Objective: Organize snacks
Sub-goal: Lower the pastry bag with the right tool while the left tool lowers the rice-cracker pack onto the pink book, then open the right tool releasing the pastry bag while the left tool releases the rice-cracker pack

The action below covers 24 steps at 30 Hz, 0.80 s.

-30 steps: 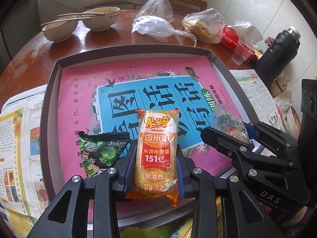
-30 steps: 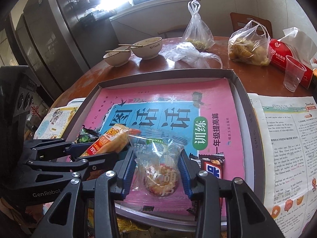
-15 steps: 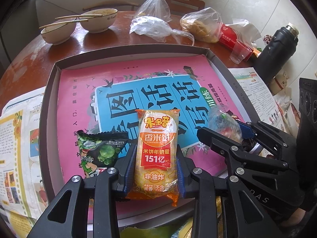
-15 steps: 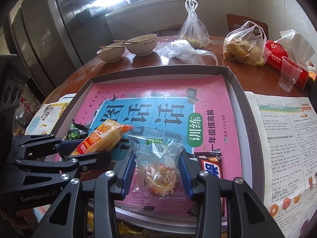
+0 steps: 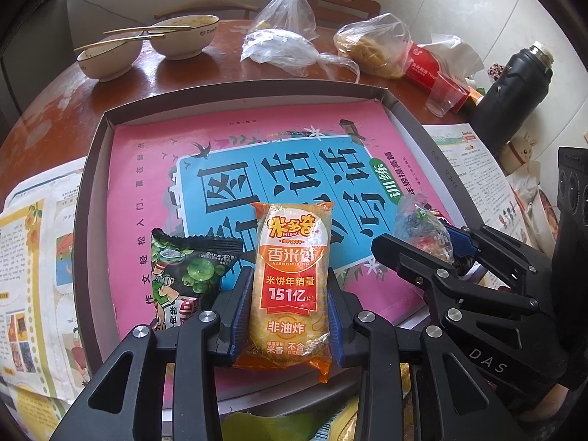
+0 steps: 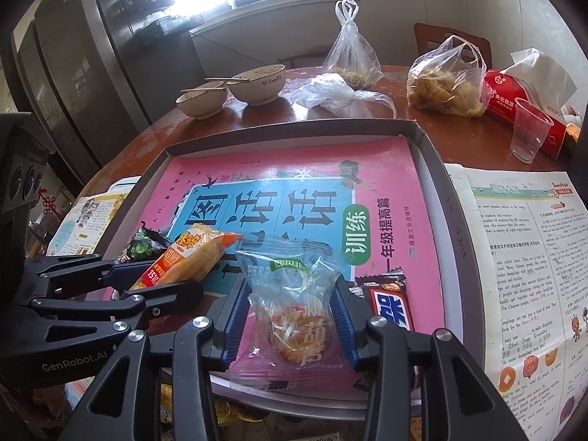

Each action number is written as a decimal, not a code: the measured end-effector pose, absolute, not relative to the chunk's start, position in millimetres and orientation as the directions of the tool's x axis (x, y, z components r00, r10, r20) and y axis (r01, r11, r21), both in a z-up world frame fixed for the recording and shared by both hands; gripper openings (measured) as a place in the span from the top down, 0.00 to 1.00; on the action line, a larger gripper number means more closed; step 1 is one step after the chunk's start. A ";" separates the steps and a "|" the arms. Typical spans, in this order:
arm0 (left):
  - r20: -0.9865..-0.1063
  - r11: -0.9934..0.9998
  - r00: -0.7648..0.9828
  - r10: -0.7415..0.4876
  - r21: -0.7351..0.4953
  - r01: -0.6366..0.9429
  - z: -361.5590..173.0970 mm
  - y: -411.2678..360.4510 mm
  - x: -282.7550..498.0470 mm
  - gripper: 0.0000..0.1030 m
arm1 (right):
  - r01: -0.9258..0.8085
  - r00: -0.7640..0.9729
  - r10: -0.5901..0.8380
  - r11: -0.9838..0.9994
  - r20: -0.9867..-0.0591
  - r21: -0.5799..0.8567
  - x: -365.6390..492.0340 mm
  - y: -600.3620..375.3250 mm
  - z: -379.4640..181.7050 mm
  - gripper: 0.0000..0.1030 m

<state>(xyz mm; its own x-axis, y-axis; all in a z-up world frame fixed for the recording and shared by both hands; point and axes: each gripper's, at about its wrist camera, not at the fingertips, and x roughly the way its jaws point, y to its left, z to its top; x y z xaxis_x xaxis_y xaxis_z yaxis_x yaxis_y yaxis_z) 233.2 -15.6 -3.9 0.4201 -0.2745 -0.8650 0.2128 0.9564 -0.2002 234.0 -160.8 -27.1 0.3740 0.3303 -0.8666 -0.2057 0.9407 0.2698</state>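
Observation:
My left gripper [image 5: 286,316] is shut on an orange rice-cracker packet [image 5: 292,275], held over the near edge of a shallow grey box [image 5: 92,169] lined with a pink and blue book cover. A green pea-snack packet [image 5: 183,275] lies in the box just left of it. My right gripper [image 6: 292,316] is shut on a clear packet with orange snacks inside [image 6: 294,312], also over the box's near edge. Beside it on the right lies a dark chocolate bar [image 6: 389,301]. The left gripper [image 6: 121,283] with the orange packet [image 6: 191,257] appears at the left of the right wrist view.
Two bowls with chopsticks [image 5: 147,44], tied plastic bags [image 5: 286,44], a bag of fried food [image 5: 375,47], a red tissue pack [image 6: 514,99], a clear cup [image 6: 531,128] and a black flask [image 5: 511,95] stand behind the box. Printed sheets [image 6: 514,257] lie on both sides.
Both grippers keep their packets and stay in place. The views have shifted only slightly.

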 end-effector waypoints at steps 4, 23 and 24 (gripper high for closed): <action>-0.865 0.958 0.424 -0.270 -0.195 0.211 -3.5 -17.5 233.8 0.64 | -0.204 0.376 0.338 0.938 -0.862 0.279 233.6 -163.0 -26.7 0.58; -0.875 0.953 0.404 -0.267 -0.177 0.246 -3.2 -20.7 231.6 0.64 | -0.187 0.398 0.350 0.936 -0.848 0.298 226.3 -175.9 -13.5 0.50; -0.875 0.952 0.402 -0.270 -0.182 0.245 -3.1 -20.4 231.4 0.63 | -0.186 0.401 0.347 0.937 -0.848 0.296 226.2 -176.5 -12.3 0.50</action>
<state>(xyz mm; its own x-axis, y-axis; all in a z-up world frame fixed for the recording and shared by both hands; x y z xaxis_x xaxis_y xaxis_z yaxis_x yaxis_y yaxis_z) 231.4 -20.4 -3.1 0.4024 -0.2702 -0.8747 0.2449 0.9524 -0.1816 226.2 -176.5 -12.3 0.4005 0.3475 -0.8478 -0.1865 0.9368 0.2959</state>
